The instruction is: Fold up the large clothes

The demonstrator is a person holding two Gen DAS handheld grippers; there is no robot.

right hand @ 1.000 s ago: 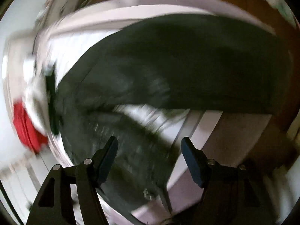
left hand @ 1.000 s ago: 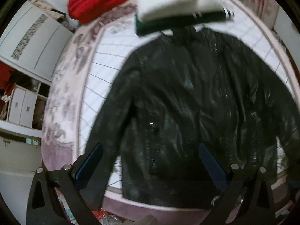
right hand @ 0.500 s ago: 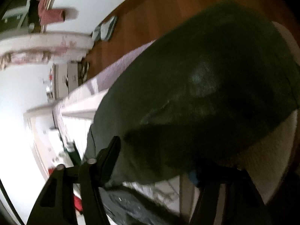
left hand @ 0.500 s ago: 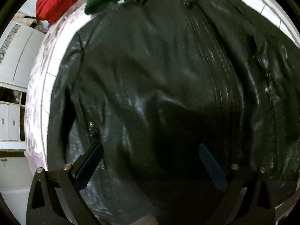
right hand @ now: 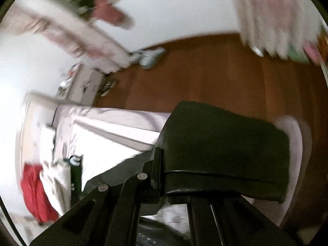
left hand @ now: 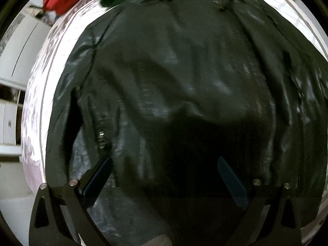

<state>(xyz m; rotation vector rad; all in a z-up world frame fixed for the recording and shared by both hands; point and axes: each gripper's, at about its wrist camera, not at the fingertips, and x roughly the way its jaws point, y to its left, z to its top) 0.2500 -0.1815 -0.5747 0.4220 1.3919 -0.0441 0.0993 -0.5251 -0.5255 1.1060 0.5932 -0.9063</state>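
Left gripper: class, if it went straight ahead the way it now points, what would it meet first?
Most likely the black leather jacket: it fills the view ahead of the open left gripper, lying on the bed. Depth is unclear.

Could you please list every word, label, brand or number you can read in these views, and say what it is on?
None can be read.
Jacket: no label or print shows; the cuff held in the right claw is plain too.
Green garment: white marks, too blurred to read.
Cabinets: no text shows.
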